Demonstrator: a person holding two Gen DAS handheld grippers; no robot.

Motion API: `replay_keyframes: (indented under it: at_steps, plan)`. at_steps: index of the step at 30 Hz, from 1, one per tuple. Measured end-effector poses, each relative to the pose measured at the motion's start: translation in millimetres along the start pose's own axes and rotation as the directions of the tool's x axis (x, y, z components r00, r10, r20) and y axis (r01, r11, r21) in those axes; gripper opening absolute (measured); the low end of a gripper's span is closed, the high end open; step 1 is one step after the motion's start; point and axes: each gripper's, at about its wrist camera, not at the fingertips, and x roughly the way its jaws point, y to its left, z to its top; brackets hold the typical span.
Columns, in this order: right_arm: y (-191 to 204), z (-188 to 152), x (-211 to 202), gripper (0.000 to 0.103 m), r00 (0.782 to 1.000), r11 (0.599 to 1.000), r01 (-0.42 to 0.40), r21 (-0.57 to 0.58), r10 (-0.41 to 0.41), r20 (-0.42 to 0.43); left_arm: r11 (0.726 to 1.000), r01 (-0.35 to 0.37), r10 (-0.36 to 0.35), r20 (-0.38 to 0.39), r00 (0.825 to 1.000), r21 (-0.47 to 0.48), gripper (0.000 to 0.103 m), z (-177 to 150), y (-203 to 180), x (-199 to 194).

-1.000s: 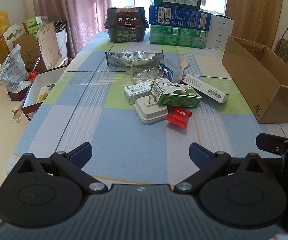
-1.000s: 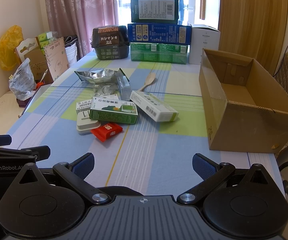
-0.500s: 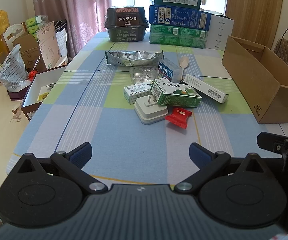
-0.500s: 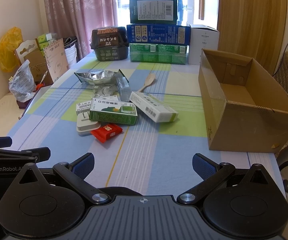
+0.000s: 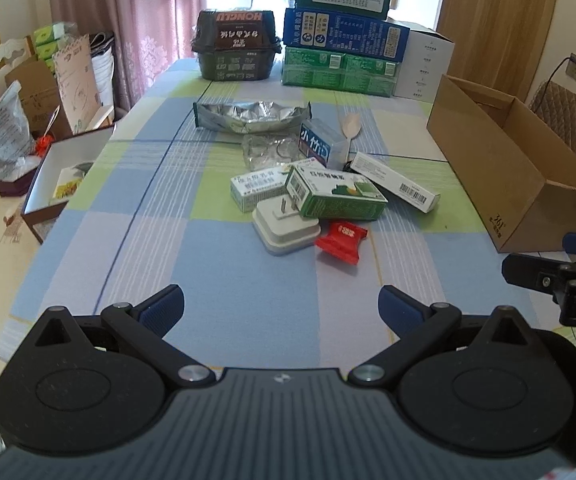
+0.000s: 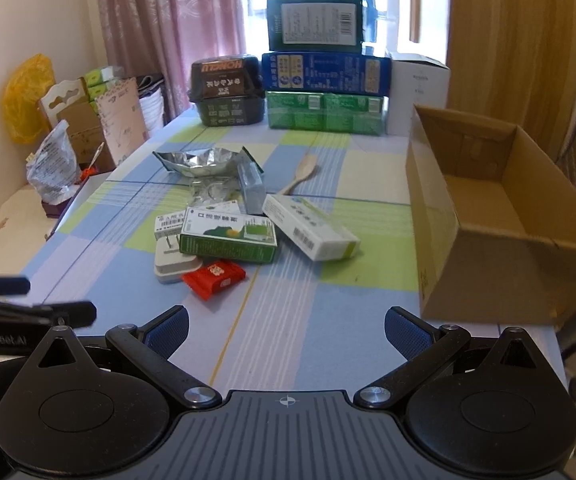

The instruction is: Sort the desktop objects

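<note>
Right wrist view: both grippers' fingers (image 6: pixel 406 336) spread, empty; red packet (image 6: pixel 214 273) seemingly touches white adapter (image 6: pixel 171 258).

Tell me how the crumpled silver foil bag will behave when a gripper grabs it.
The silver foil bag looks creased and sagging, so it will probably flop and crumple. It seems flattened, likely light. Its shiny film may slip between the fingers.

1. The left wrist view is being taken low over the near edge of the table (image 5: pixel 87 240), facing along its length toward the far window, with the left gripper (image 5: pixel 281 306) filling the foreground.
2. The right wrist view is being taken beside it, slightly further right, facing the same way.
3. The central pile of boxes (image 5: pixel 336 196) (image 6: pixel 227 236) and the cardboard box (image 5: pixel 508 168) (image 6: pixel 488 264) are being shared by both views, at middle distance.
</note>
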Motion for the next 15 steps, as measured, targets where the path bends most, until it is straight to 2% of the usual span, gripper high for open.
replay_keyframes:
  at_steps: [3, 6, 11, 15]
  plan:
    - [-1, 6, 8, 0.101, 0.999, 0.999, -0.04, -0.036, 0.04, 0.0, 0.999, 0.015, -0.015, 0.009, 1.0, 0.045, 0.101, 15, 7, 6]
    - [-2, 12, 21, 0.101, 0.997, 0.994, -0.082, -0.07, 0.081, -0.018, 0.99, 0.041, -0.043, 0.01, 0.999, 0.132, 0.101, 27, 13, 16]
    - [-6, 26, 47, 0.101, 0.985, 0.983, -0.153, -0.099, 0.144, -0.092, 0.963, 0.07, -0.065, -0.025, 0.998, 0.259, 0.1, 36, 26, 48]
    - [2, 34, 71, 0.101, 0.972, 0.959, -0.216, -0.182, 0.193, -0.137, 0.937, 0.128, -0.115, -0.06, 0.992, 0.325, 0.097, 38, 36, 71]
